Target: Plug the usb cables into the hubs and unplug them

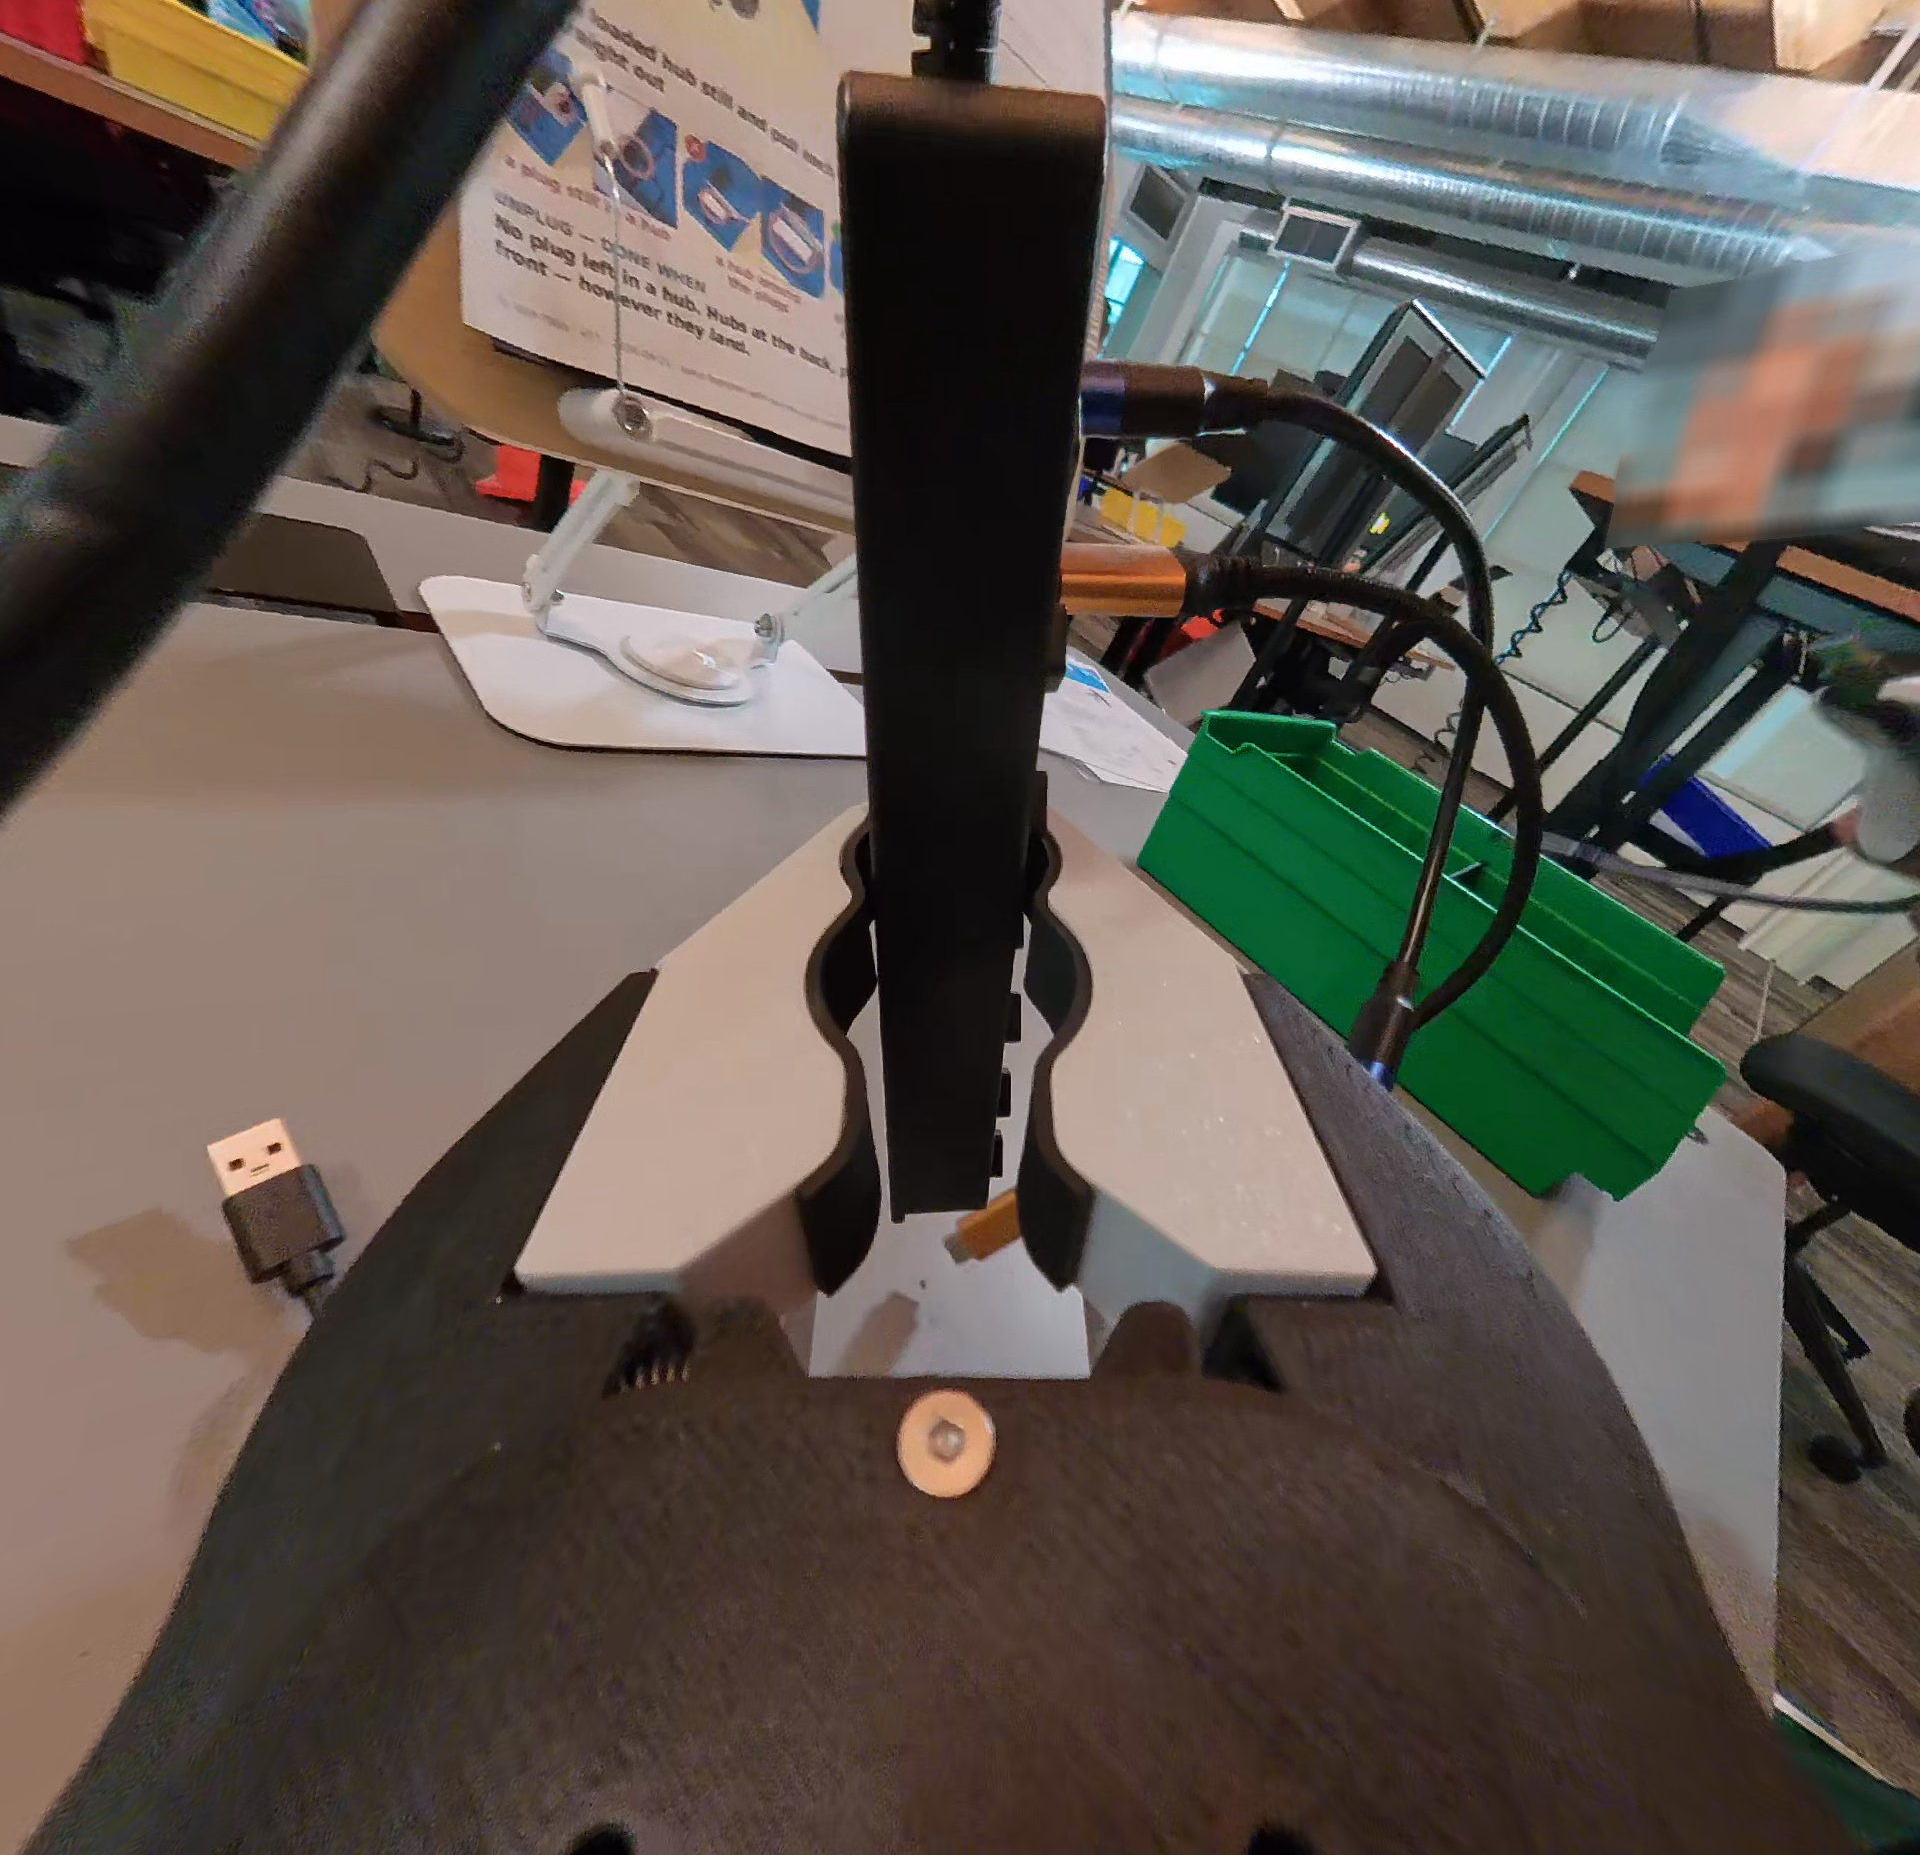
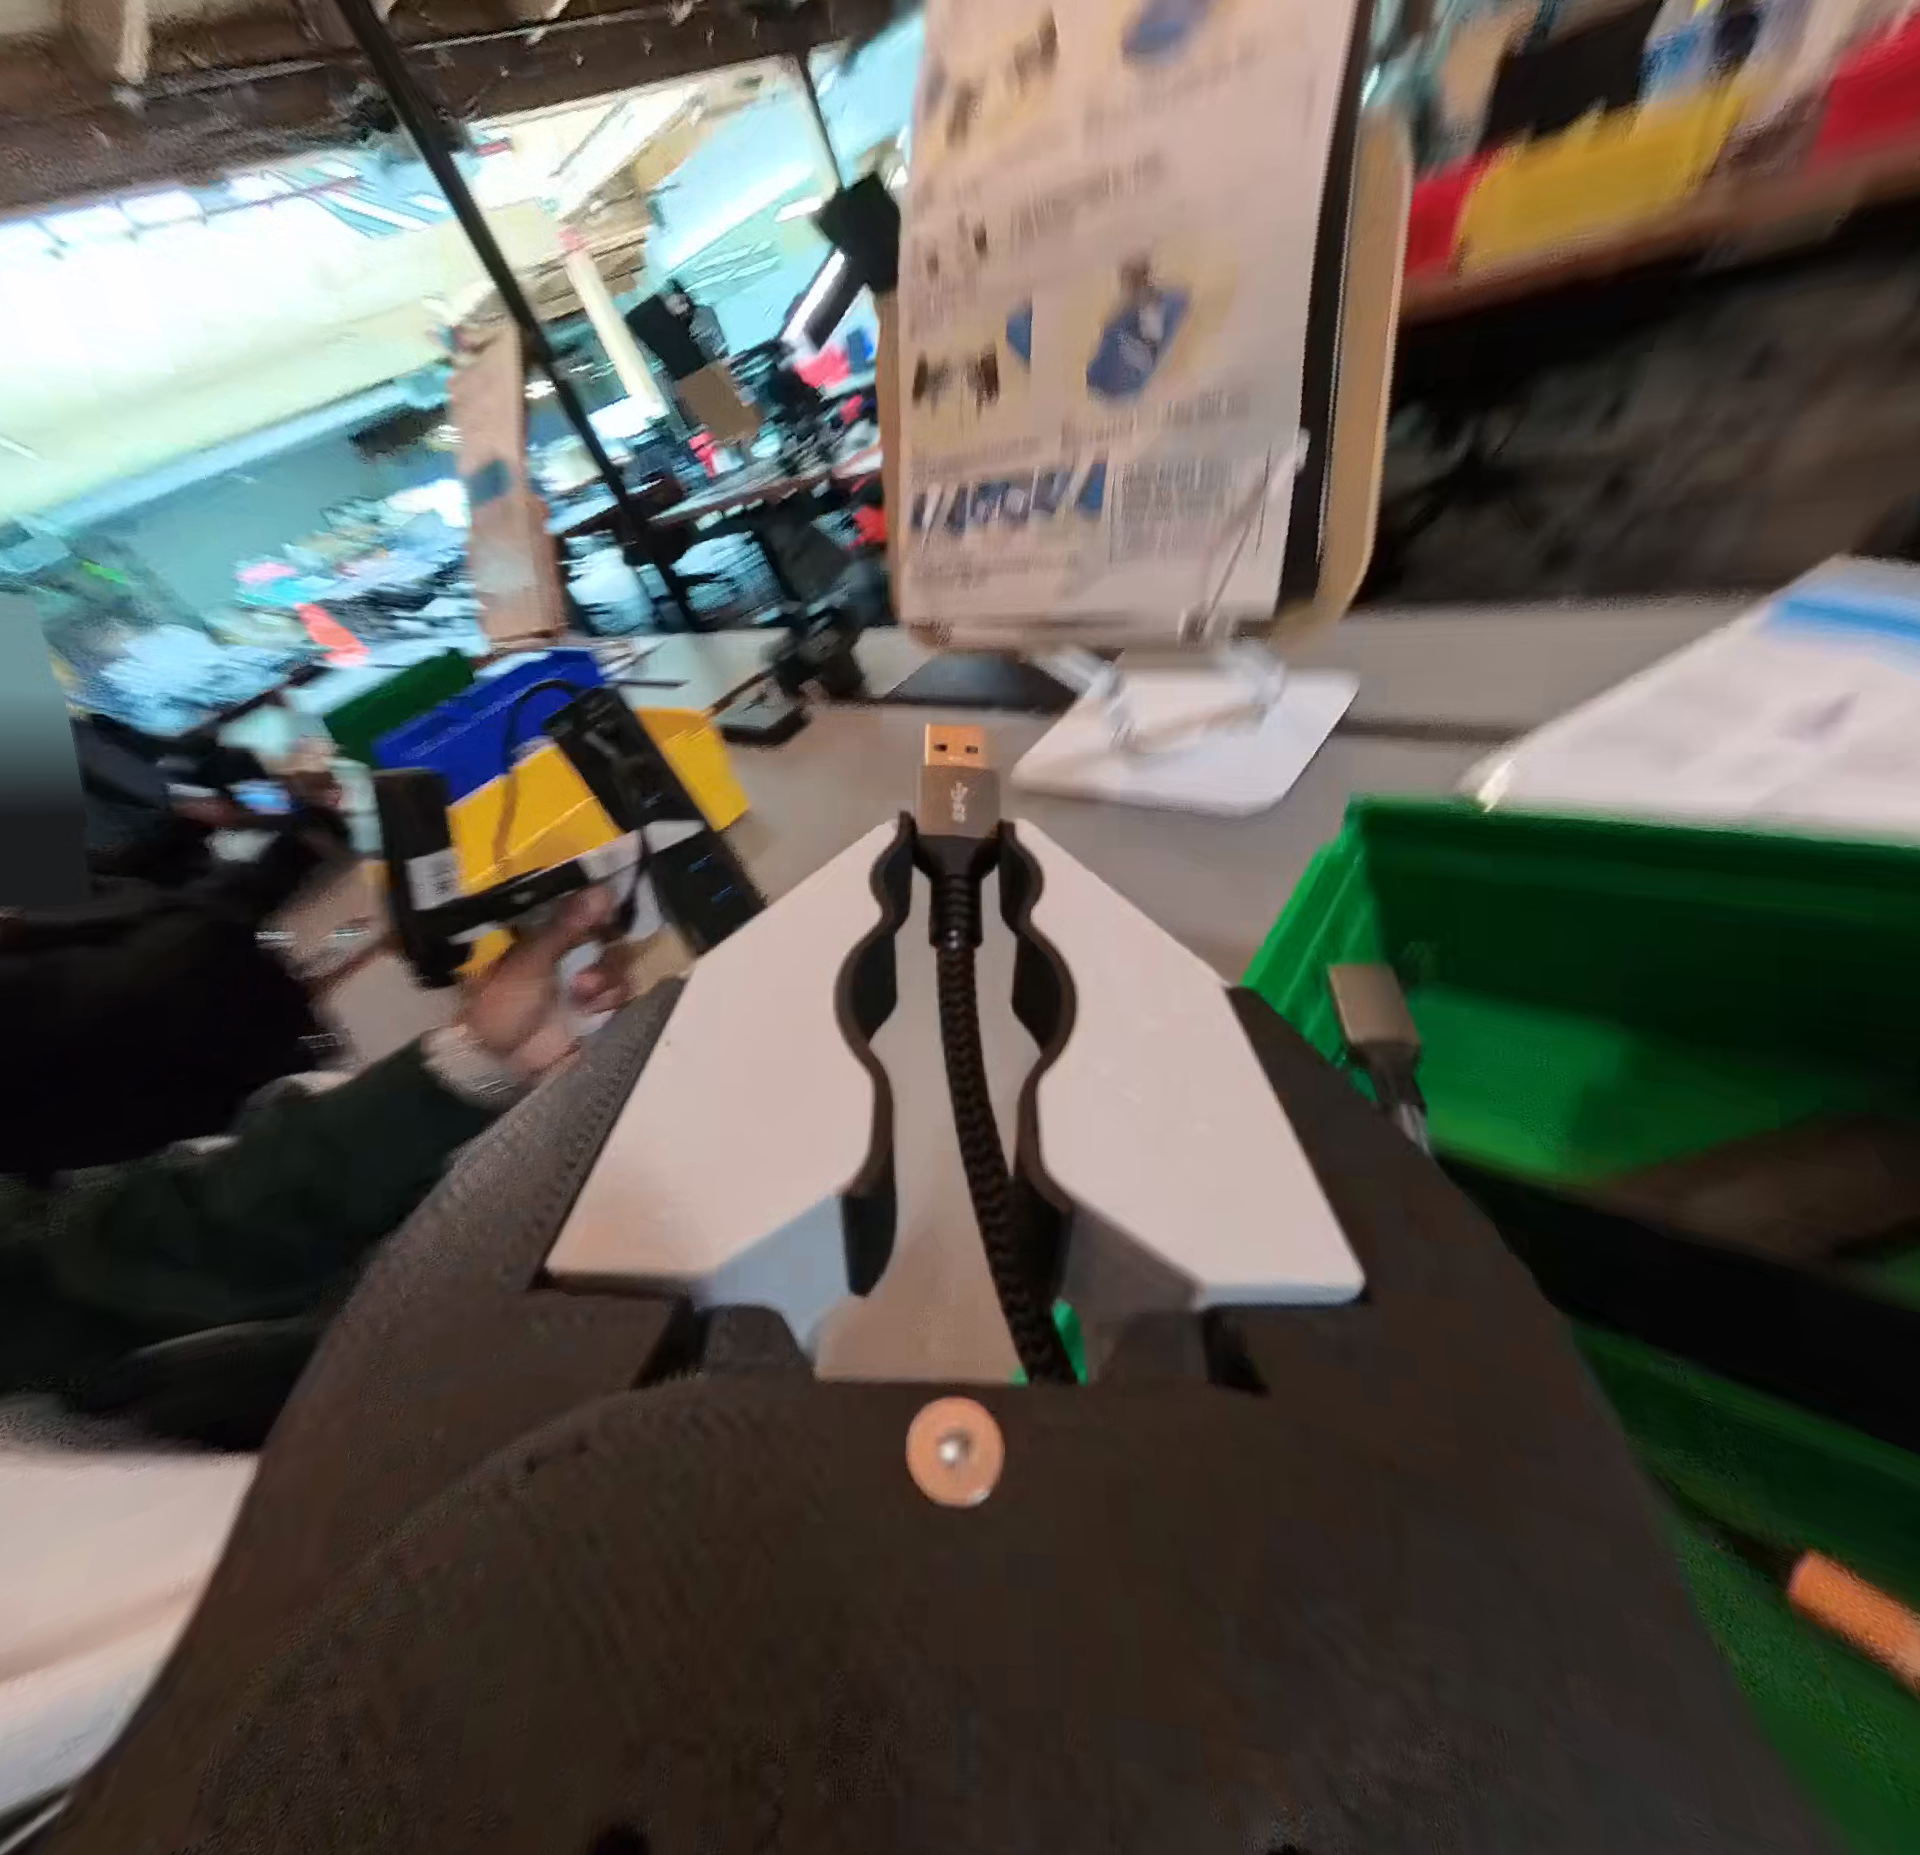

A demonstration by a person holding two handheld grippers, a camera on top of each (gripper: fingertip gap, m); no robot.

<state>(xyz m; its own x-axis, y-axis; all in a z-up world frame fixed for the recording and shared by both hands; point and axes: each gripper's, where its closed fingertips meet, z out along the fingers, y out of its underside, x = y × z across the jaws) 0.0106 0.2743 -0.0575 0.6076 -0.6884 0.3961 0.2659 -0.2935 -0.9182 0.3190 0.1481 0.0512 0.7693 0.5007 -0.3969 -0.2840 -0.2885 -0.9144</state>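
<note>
In the left wrist view my left gripper (image 1: 951, 849) is shut on a long black USB hub (image 1: 966, 455) and holds it upright above the grey table (image 1: 312, 870). Two cables are plugged into its right side: a blue-ringed plug (image 1: 1143, 403) and a gold plug (image 1: 1122, 579). A loose black USB plug (image 1: 265, 1192) lies on the table at the left. In the right wrist view my right gripper (image 2: 954, 839) is shut on a black braided cable (image 2: 977, 1057). Its grey USB plug (image 2: 958, 779) sticks out past the fingertips. A black hub (image 2: 644, 797) shows blurred at the left by a person's hand (image 2: 530, 1005).
A green bin (image 1: 1455, 974) stands to the right; in the right wrist view the green bin (image 2: 1621, 870) holds a grey plug (image 2: 1371, 1016) and an orange plug (image 2: 1860, 1618). A poster on a white stand (image 1: 623, 704) is at the back. Yellow and blue bins (image 2: 540, 766) sit far left.
</note>
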